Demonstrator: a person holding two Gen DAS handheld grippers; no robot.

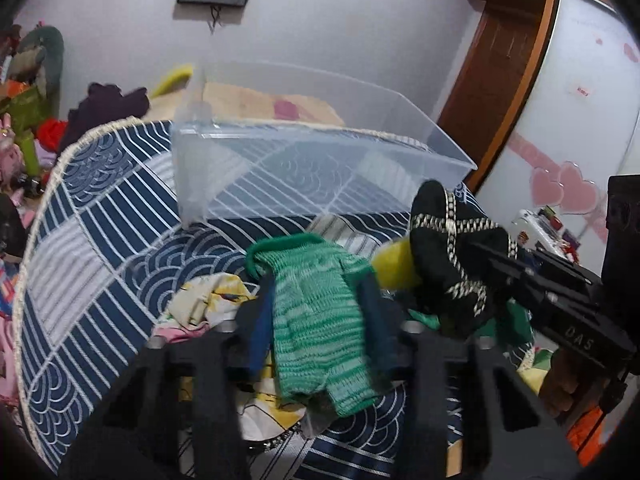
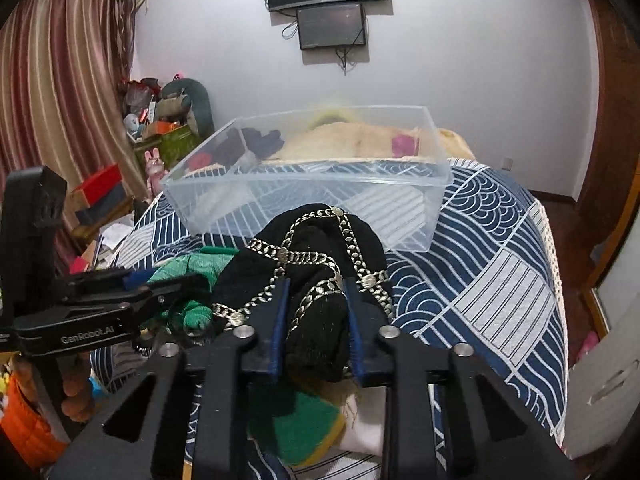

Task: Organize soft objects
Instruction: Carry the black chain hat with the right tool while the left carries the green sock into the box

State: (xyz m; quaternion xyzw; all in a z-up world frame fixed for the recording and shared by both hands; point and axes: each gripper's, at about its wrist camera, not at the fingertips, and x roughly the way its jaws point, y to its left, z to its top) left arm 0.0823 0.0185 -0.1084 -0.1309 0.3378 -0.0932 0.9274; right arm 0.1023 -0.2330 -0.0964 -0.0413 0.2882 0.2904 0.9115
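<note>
My left gripper (image 1: 318, 300) is shut on a green knit garment (image 1: 316, 320) and holds it above the bed; the garment also shows in the right wrist view (image 2: 188, 276). My right gripper (image 2: 314, 292) is shut on a black knit piece with a gold chain pattern (image 2: 316, 256), lifted above the bed; the piece shows in the left wrist view (image 1: 448, 256) at the right. A clear plastic bin (image 1: 304, 148) stands empty on the bed beyond both grippers and shows in the right wrist view (image 2: 308, 176). A pile of soft items (image 1: 208, 304) lies under the grippers.
The bed has a blue and white patterned cover (image 2: 488, 264). A yellow item (image 1: 394, 264) lies by the black piece. A green and yellow cloth (image 2: 304, 424) lies below my right gripper. Clutter and toys (image 2: 168, 128) stand at the left wall. A wardrobe (image 1: 568, 112) stands right.
</note>
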